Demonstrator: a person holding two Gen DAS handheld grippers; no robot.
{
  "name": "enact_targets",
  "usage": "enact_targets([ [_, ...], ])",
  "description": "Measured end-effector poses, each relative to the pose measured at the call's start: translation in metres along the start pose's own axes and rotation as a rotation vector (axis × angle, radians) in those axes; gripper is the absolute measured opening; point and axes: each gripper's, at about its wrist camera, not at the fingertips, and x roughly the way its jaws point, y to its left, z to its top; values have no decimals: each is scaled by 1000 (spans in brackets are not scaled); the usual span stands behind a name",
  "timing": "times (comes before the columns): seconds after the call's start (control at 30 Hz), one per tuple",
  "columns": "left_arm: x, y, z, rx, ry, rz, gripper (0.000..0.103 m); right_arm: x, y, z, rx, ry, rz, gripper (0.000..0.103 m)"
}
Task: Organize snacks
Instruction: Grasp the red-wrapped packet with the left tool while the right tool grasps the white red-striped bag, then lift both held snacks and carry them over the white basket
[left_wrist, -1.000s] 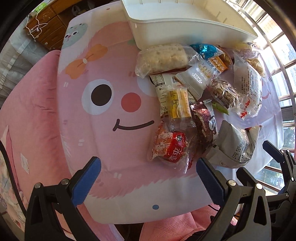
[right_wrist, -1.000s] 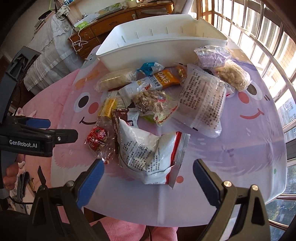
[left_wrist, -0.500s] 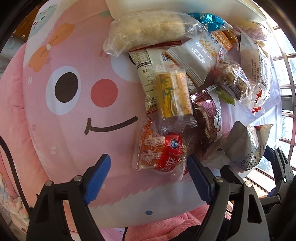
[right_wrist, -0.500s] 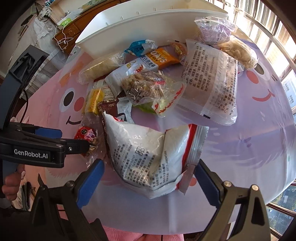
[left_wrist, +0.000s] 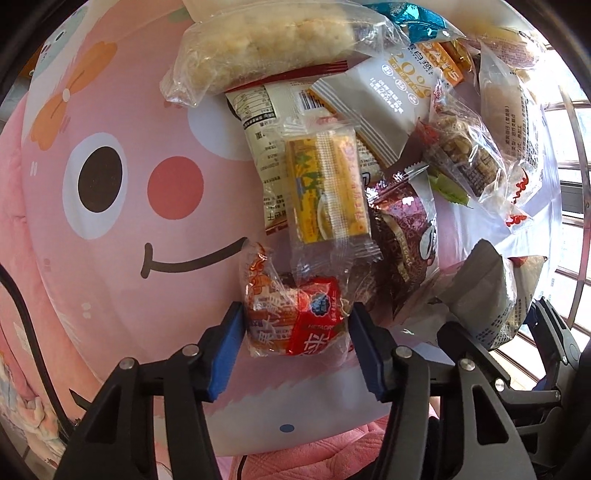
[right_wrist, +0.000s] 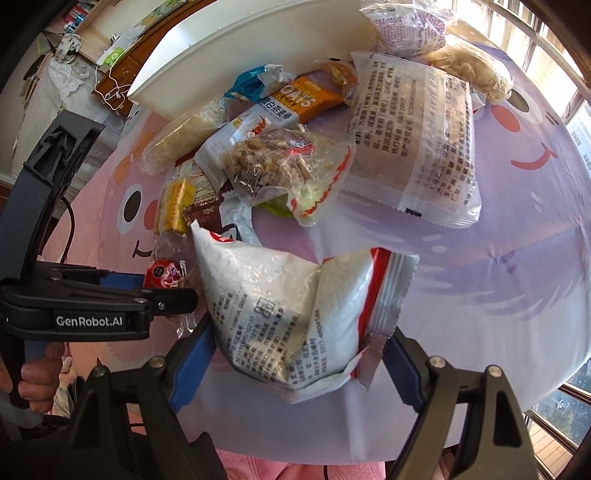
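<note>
A pile of wrapped snacks lies on the cartoon-face tablecloth (left_wrist: 110, 258). My left gripper (left_wrist: 295, 336) has its blue pads against both sides of a red snack packet (left_wrist: 295, 321), shut on it. The packet also shows in the right wrist view (right_wrist: 162, 273), beside the left gripper's body (right_wrist: 88, 306). My right gripper (right_wrist: 299, 354) straddles a crumpled white bag with a red edge (right_wrist: 295, 310), its pads at the bag's two sides. A white bin (right_wrist: 229, 70) stands behind the pile.
A yellow bar (left_wrist: 325, 192), a brown packet (left_wrist: 406, 236), a rice-cracker roll (left_wrist: 273, 44), a grey-white bar (left_wrist: 384, 99) and a large clear bag (right_wrist: 413, 140) crowd the middle. The table's front edge is just below both grippers. Windows with rails (right_wrist: 569, 122) are at right.
Both grippers have moved forward and down to the pile and narrowed. The left closed around the red packet; the right came around the white bag.
</note>
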Motion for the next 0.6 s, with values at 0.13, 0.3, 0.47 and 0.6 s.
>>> enact_targets([
  [0.13,-2,1,-4,17,-11,4,54,-4,-3,-2,15,-18,-1,75],
  [0.3,-4,-3,-7,21,-26,10,53,-13,-1,-11,17,-27,3,67],
  [0.47,-15,2,-26,21,-55,11,53,-28,4,-17,11,-53,9,67],
  [0.6,-31,0,-36,23,-89,12,53,-40,11,-14,-13,-62,9,67],
])
